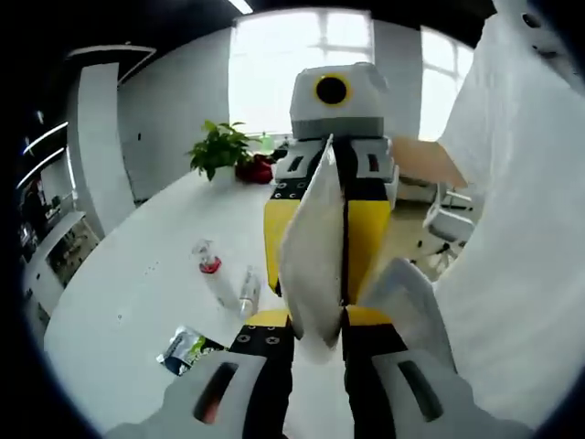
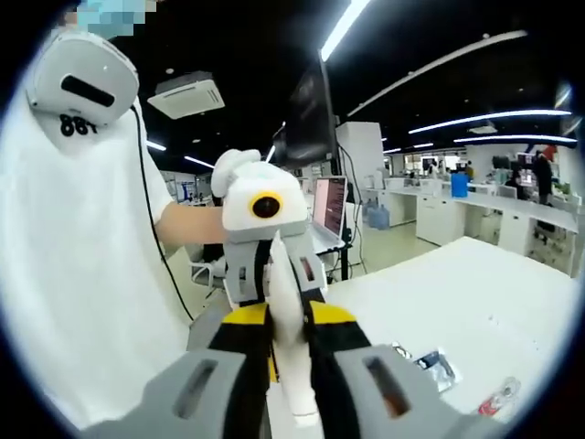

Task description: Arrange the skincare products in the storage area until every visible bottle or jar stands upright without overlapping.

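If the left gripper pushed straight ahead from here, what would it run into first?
Probably the right gripper, facing it head-on just past the left gripper's fingers. Both seem shut on the same white packet, so the gap looks slight, though depth is hard to judge.

Two bottles (image 1: 224, 282) lie side by side on the table (image 1: 137, 274) — a sachet (image 1: 187, 347) nearer.

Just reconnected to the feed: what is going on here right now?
A person in a white shirt holds both grippers up facing each other, and both appear to pinch one white packet between them. On the white table, a bottle with a red collar, a small tube and a sachet lie flat, not yet stood upright.
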Tool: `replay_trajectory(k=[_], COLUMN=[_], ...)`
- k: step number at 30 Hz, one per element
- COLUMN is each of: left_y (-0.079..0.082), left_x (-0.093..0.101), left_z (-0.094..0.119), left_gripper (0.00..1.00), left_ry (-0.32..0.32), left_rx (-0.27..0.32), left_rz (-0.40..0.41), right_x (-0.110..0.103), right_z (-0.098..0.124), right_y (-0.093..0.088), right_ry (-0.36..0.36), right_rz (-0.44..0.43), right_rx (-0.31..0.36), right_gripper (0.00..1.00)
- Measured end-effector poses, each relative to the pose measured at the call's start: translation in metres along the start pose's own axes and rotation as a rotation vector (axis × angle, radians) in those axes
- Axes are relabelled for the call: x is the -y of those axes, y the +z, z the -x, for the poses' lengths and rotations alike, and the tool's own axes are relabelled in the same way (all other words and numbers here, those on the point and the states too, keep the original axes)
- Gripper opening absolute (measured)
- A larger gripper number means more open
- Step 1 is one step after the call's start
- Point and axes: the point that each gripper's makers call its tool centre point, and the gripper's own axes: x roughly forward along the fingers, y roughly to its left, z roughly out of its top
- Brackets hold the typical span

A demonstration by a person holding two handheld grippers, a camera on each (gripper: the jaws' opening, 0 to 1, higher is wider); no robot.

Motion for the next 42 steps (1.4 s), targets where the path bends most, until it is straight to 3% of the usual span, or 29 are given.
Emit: replay_trajectory(k=[6, 10, 14, 28, 33, 42], left_y=[-0.008, -0.016, -0.023, -0.050, -0.052, -0.056], left_x=[-0.011, -0.024, -0.037, -0.067, -0.084, -0.115], left_z=[-0.009, -0.016, -0.023, -0.055, -0.069, -0.090], left_gripper=[0.15, 0.15, 0.15, 0.15, 0.15, 0.15], left_ry=[0.020, 0.051, 0.075, 0.067, 0.084, 0.121], left_rx=[0.027, 0.035, 0.040, -0.041, -0.037, -0.030], left_rz=[0.024, 0.051, 0.082, 0.087, 0.080, 0.083], right_x=[0.014, 0.030, 0.034, 0.059, 0.059, 0.052], right_z=[0.000, 0.001, 0.001, 0.015, 0.021, 0.021], right_y=[-0.011, -0.025, -0.034, -0.071, -0.086, -0.115], right_ry=[-0.059, -0.157, -0.178, -0.399, -0.469, -0.517], right_rz=[-0.039, -0.011, -0.049, -0.120, -0.123, -0.183], right_rx=[0.015, -0.018, -0.011, -0.021, -0.020, -0.062], right_gripper=[0.18, 0.20, 0.30, 0.52, 0.62, 0.72])
